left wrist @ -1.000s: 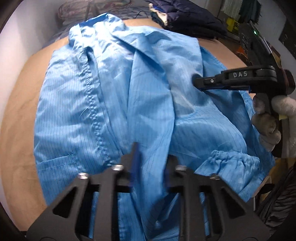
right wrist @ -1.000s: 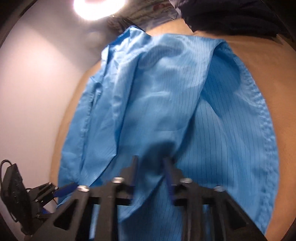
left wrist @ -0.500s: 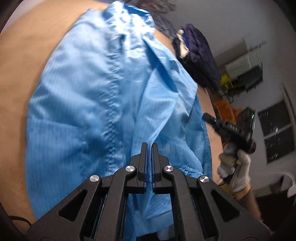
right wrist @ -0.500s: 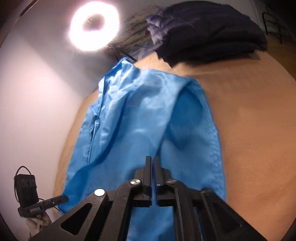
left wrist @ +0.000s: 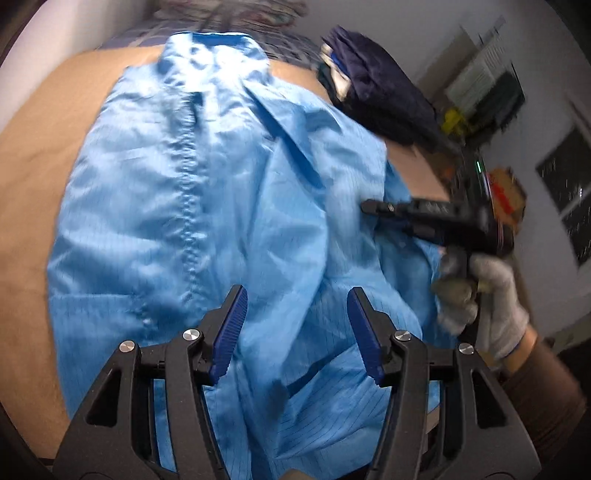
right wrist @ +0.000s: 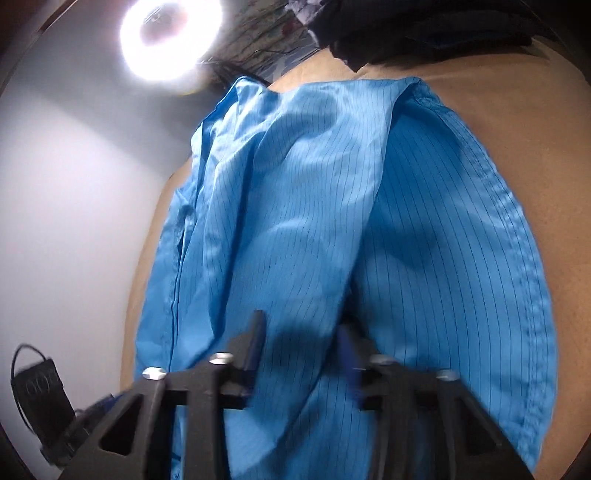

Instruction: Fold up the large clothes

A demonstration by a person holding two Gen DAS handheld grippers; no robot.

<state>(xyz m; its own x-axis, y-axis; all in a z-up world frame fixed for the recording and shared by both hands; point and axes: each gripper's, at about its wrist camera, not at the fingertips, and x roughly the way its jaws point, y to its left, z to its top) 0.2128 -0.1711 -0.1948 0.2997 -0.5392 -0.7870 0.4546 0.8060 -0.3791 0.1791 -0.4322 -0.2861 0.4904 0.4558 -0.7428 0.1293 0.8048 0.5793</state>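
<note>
A large light-blue pinstriped coat (left wrist: 207, 206) lies spread on a tan surface (left wrist: 33, 147), collar at the far end, with a fold of cloth lying down its middle. My left gripper (left wrist: 295, 325) is open just above the coat's near part, its blue pads wide apart and empty. My right gripper (right wrist: 301, 347) is open over the same coat (right wrist: 424, 258), and a loose fold of cloth lies between its fingers. It also shows in the left wrist view (left wrist: 373, 210), held in a gloved hand at the coat's right side.
A pile of dark folded clothes (left wrist: 376, 88) sits at the far right of the tan surface. A ring light (right wrist: 170, 40) shines behind the collar end. A patterned cloth (left wrist: 236, 11) lies beyond the coat. Shelves and boxes (left wrist: 491, 96) stand at the right.
Both grippers were shut half a second ago and have now opened. Both have dropped back down close to the coat.
</note>
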